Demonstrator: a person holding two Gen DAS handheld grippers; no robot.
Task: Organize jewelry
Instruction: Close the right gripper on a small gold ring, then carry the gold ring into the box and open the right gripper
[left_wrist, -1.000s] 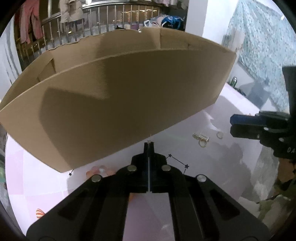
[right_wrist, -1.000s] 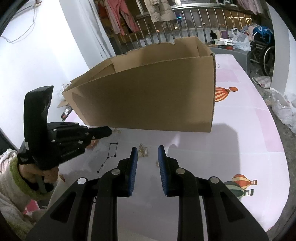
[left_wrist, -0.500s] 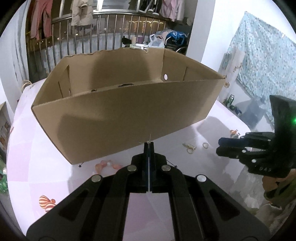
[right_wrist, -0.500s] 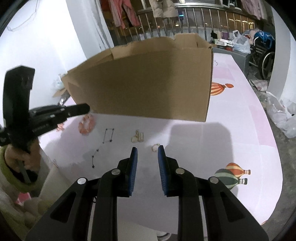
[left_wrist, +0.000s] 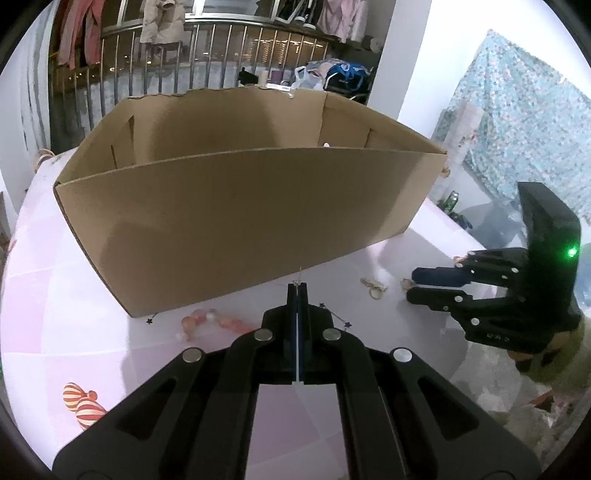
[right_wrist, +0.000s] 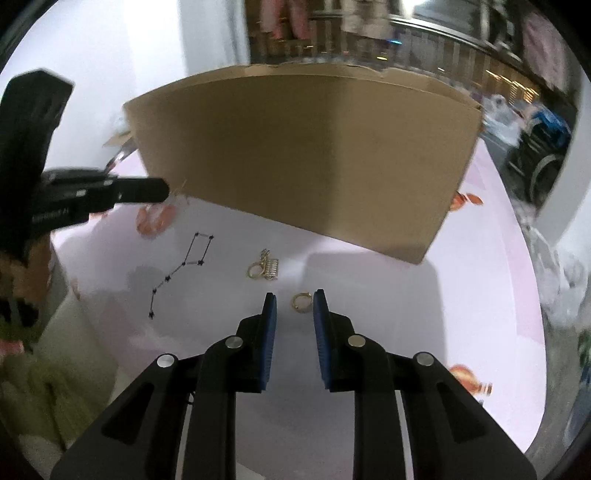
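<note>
A big open cardboard box stands on the pink-white table; it also shows in the right wrist view. My left gripper is shut on a thin small gold piece and held in front of the box, above the table. My right gripper is open, low over a gold ring that lies between its fingertips. A gold clip and ring lie just beyond. A pink bead bracelet lies by the box's near corner. A thin dark star-link chain lies left of the clip.
The tablecloth has balloon prints. The table edge runs along the right in the left wrist view, with a small bottle near it. A railing with hanging clothes is behind the box.
My left gripper has risen and drawn back, so the box's inside now shows. My right gripper has swung down over the gold ring.
</note>
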